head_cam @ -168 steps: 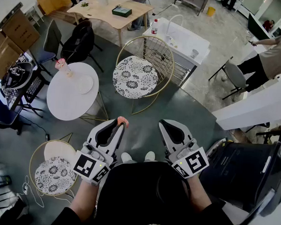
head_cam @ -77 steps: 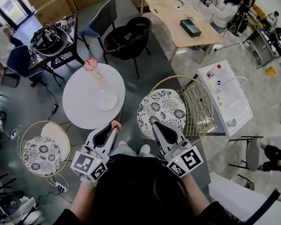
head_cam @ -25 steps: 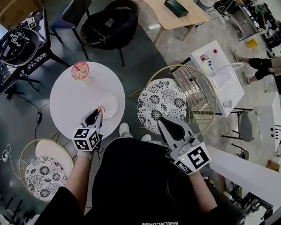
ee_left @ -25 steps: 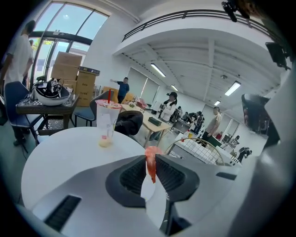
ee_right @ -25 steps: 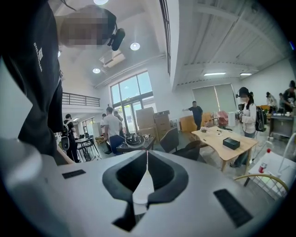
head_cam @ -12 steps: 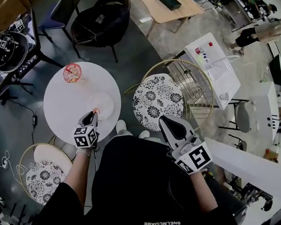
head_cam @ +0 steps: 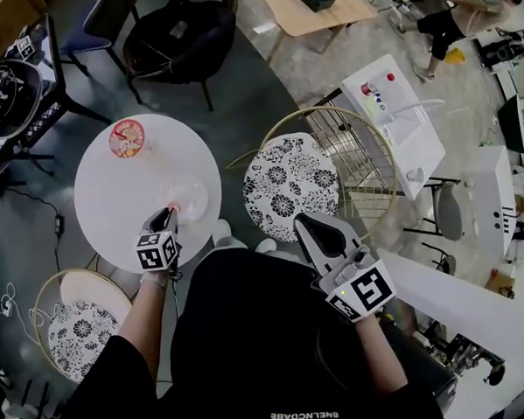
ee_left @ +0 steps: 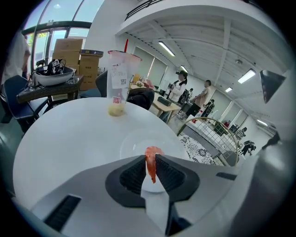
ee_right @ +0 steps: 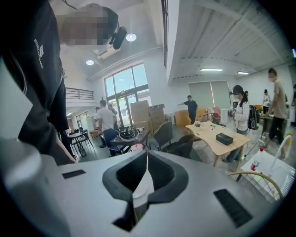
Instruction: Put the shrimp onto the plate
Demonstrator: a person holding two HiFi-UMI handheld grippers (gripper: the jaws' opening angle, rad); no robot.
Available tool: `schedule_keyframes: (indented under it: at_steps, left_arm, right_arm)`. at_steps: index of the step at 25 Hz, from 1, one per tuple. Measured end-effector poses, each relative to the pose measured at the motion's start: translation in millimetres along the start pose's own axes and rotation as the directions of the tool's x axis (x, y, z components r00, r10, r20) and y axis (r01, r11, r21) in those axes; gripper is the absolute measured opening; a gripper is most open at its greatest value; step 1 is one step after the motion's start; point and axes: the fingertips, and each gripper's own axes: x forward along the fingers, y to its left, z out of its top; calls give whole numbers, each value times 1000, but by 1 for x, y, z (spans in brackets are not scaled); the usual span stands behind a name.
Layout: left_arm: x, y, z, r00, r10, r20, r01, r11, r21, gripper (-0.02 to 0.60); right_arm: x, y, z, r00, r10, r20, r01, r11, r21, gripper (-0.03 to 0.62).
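Observation:
An orange-pink shrimp (ee_left: 151, 163) is pinched between the jaws of my left gripper (ee_left: 151, 167), which is shut on it. In the head view that left gripper (head_cam: 168, 213) hovers over the near edge of a clear glass plate (head_cam: 189, 192) on the round white table (head_cam: 114, 196); the shrimp (head_cam: 172, 207) shows at its tip. The plate (ee_left: 134, 143) lies just beyond the shrimp in the left gripper view. My right gripper (head_cam: 318, 233) is held near my body, off the table, jaws shut with nothing between them (ee_right: 146, 164).
A plastic cup with a red lid (head_cam: 126, 138) stands at the table's far left; the same cup (ee_left: 120, 83) rises behind the plate. A patterned wire chair (head_cam: 292, 178) is right of the table, another (head_cam: 85, 322) near left. Black chairs (head_cam: 179, 33) stand beyond.
The left gripper has carried the shrimp from in front of my body out over the white table to the plate's near edge. The right gripper stayed by my body.

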Motion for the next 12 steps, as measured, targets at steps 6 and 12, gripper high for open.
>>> schedule_keyframes:
  at_steps: [6,12]
  left_arm:
    - [9,7,-8,999,31,-38,-31,999,-7,64]
    - [11,11,-13,996,54,-76,-54,999,1,64]
  right_arm:
    - [1,-6,0,1000,-12,-5,12,1000,1,18]
    - [-1,-8,-2,1000,-23,-3,23,1000,8,18]
